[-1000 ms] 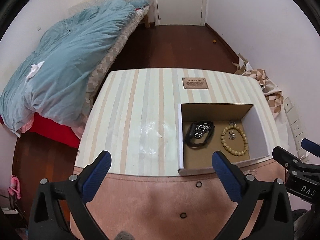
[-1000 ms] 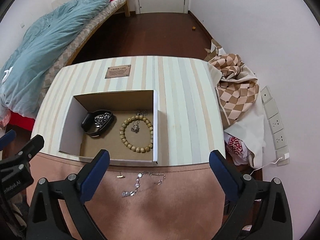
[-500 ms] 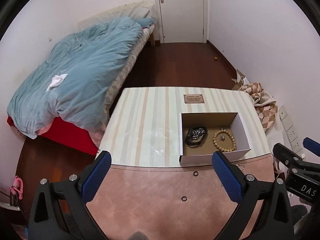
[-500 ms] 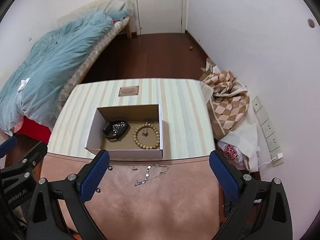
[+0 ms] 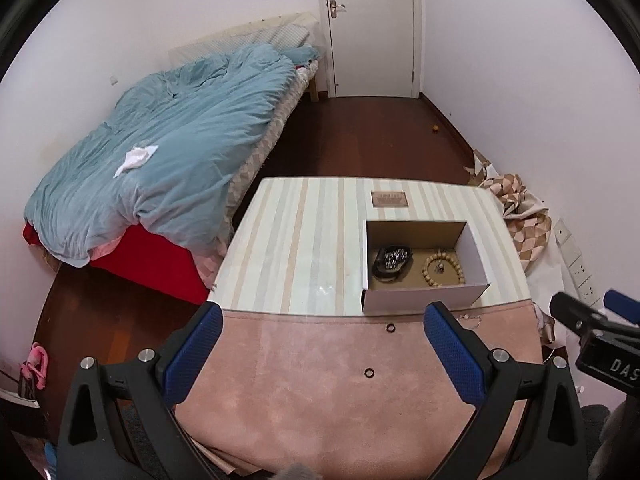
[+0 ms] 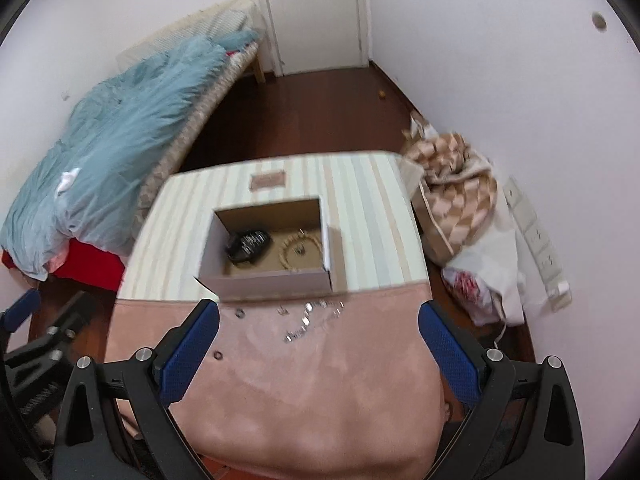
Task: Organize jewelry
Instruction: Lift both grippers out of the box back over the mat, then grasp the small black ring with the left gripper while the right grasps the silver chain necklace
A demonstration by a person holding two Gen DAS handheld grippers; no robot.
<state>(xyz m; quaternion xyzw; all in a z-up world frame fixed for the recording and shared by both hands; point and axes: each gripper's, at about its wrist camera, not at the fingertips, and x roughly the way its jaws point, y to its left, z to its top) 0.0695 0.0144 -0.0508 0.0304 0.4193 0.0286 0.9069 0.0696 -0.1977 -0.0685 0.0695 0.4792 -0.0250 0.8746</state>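
Observation:
An open cardboard box [image 5: 424, 300] [image 6: 276, 280] stands on the striped table. It holds a black band with silver links [image 5: 391, 262] [image 6: 248, 244] and a wooden bead bracelet [image 5: 442, 268] [image 6: 298, 250]. On the pink mat [image 5: 320, 380] [image 6: 304, 392] in front lie two small dark rings [image 5: 390, 327] [image 5: 368, 372] and a silver chain [image 6: 310, 320]. My left gripper [image 5: 320, 354] and right gripper [image 6: 318, 354] are both open and empty, held high above the mat's near edge.
A bed with a blue duvet [image 5: 160, 152] stands left of the table. A checkered cloth and bags [image 6: 460, 208] lie on the floor at the right wall. A brown label [image 5: 389, 199] sits on the table behind the box. A white door [image 5: 372, 28] is at the back.
Both grippers have pulled back and up from the table, so the box and jewelry look smaller and farther. The right wrist view has tilted. Nothing was picked up.

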